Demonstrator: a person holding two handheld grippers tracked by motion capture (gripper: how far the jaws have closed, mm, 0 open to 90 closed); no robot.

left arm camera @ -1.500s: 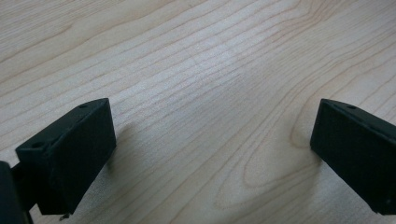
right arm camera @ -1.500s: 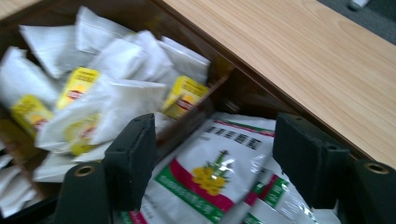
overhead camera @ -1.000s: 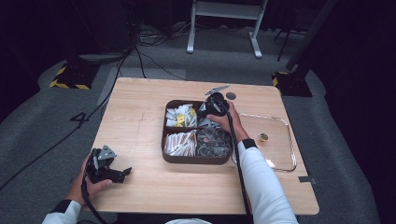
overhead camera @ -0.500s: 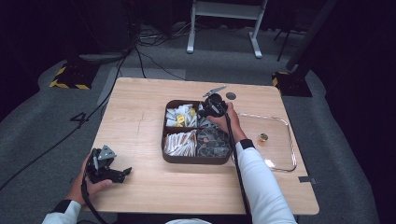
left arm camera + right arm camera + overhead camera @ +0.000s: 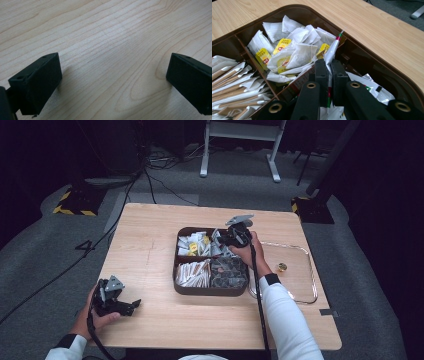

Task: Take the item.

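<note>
Pinching a thin sachet point(image 5: 331, 53) in our right gripper point(image 5: 328, 75), jaws just closed on it, over the brown tray point(image 5: 372, 67) | light, limp, crinkly; we grip mid-length | left gripper point(image 5: 112, 82) open, idle

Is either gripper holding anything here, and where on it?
The right gripper pinches a slim white sachet around its middle, above the brown tray. The left gripper holds nothing.
</note>
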